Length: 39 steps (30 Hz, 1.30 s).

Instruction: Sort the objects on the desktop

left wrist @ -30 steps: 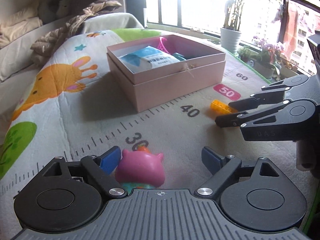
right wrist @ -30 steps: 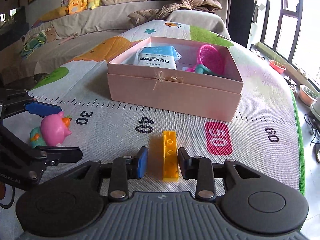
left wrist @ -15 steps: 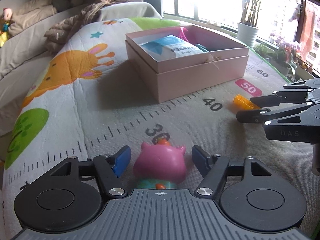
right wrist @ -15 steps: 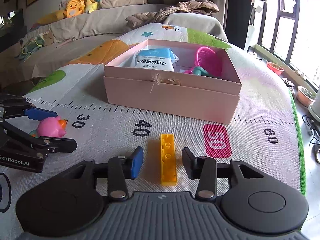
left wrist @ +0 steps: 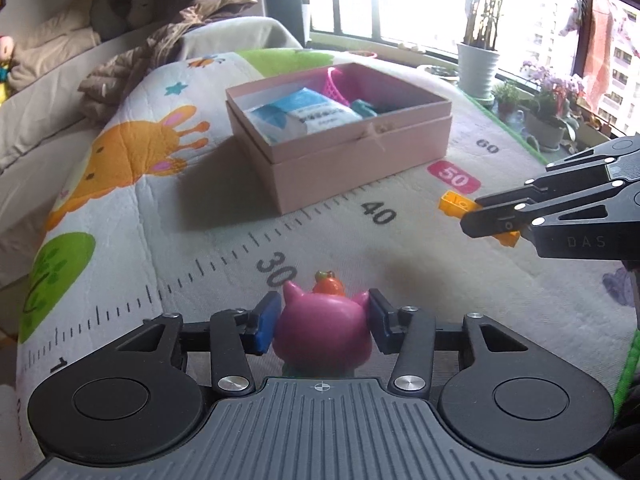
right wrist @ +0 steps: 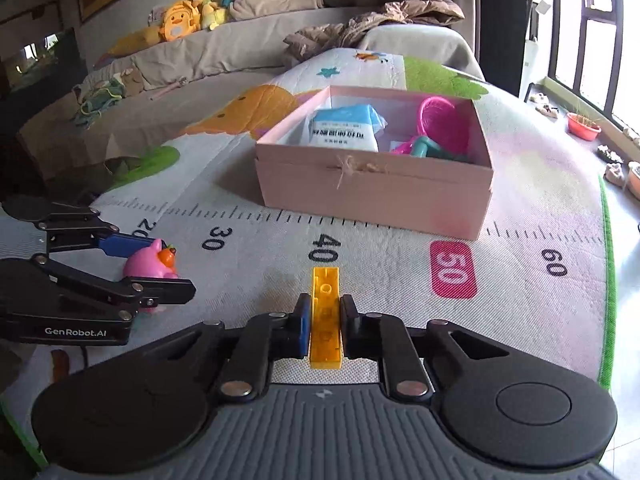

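My left gripper is shut on a pink pig toy with an orange bit on top, low over the play mat. It also shows in the right wrist view between the left gripper's fingers. My right gripper is shut on a yellow brick, also visible in the left wrist view. The open pink box stands beyond, holding a blue-white packet, a pink scoop and a teal piece.
The play mat with a printed ruler covers the surface. A sofa with a brown jacket and plush toys lies behind. Potted plants line the window at the right.
Both grippers have closed: the left on the pink pig toy, the right on the yellow brick. Both were open around these a second ago.
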### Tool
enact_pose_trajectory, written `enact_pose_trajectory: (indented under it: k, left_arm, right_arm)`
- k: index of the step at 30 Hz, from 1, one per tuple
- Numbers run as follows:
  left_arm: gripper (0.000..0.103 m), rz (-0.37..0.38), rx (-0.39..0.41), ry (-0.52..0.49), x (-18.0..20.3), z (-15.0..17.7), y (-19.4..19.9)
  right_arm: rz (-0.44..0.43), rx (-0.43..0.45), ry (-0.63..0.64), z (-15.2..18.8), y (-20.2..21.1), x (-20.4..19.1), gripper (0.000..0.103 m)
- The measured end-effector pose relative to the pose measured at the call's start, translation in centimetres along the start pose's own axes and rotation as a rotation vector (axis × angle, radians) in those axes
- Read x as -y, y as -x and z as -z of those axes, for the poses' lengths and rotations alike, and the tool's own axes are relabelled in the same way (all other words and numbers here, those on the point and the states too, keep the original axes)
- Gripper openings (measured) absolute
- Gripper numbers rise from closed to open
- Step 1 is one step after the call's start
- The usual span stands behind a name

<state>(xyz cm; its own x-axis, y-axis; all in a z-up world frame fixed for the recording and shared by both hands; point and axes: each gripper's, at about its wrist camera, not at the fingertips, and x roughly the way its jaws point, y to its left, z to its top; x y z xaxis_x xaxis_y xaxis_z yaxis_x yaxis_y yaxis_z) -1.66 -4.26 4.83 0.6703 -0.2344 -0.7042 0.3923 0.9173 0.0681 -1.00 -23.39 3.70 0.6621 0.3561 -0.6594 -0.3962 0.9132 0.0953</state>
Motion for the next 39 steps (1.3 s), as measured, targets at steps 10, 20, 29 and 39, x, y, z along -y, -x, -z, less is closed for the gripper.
enact_pose_trajectory:
  k: [10,20,29,39]
  left_arm:
    - [0.053,-0.037,0.294,-0.076,1.2,-13.9,-1.9]
    - [0.096,-0.145,0.179,0.060,-2.2,-11.0,-4.7]
    - [0.101,-0.154,0.012,0.200,-5.0,-5.6,-4.8]
    - [0.102,-0.142,0.000,0.260,-6.6,-4.6,-4.8]
  right_arm:
    - [0.096,0.201,0.013,-4.6,5.9,3.7,0.014]
    - [0.140,0.195,-0.023,-7.7,3.4,7.2,0.014]
    - [0.050,0.064,-0.084,-14.7,-6.1,7.8,0.014]
    - [0.068,0.052,0.115,-19.9,-13.4,3.3,0.019]
